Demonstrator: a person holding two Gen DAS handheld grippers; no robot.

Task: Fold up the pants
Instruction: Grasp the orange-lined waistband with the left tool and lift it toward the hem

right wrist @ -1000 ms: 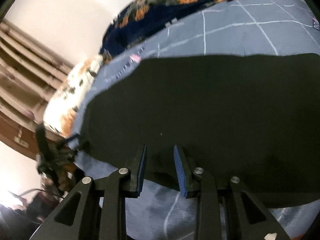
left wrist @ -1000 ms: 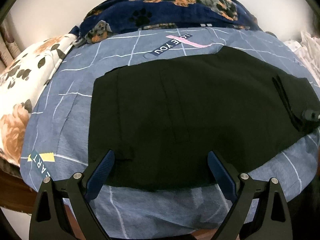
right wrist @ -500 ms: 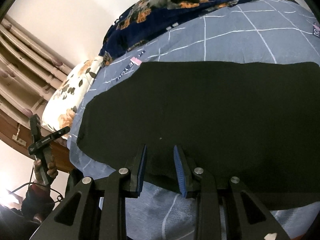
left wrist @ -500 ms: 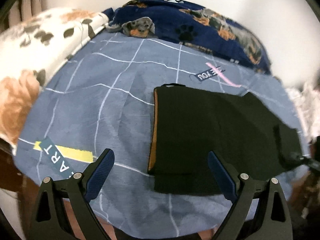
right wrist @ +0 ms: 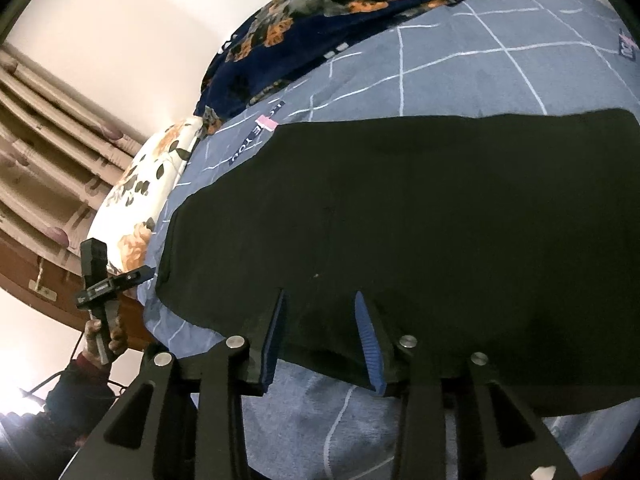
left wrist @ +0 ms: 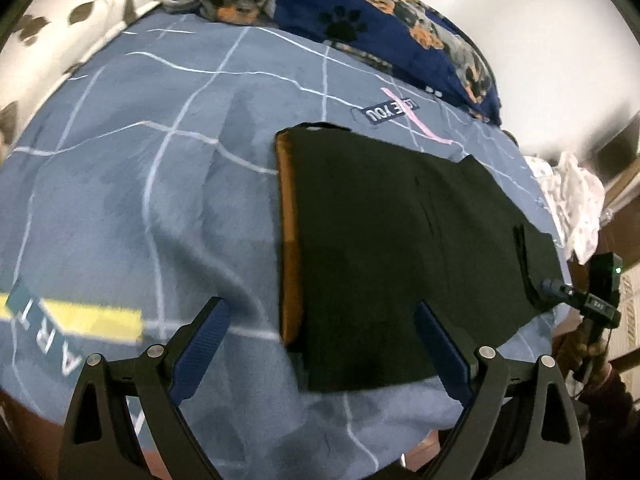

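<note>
the left gripper [left wrist: 320, 344] has swung left off the black pants [left wrist: 400, 248], its tongs released and empty, while the right gripper [right wrist: 320, 336] is opening at the pants' near edge on the blue checked bedspread [left wrist: 140, 200], suggesting this fold is done.

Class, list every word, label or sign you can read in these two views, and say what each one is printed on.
"ART": white letters beside a yellow bar, printed on the blue bedsheet, left wrist view, blurred.
"YOU": upside down on a dark label printed on the same sheet; the word beside it is crossed by a pink stripe and only partly legible.
The same label in the right wrist view: too blurred to read fully.
Small label on the right claw: too small to read.
</note>
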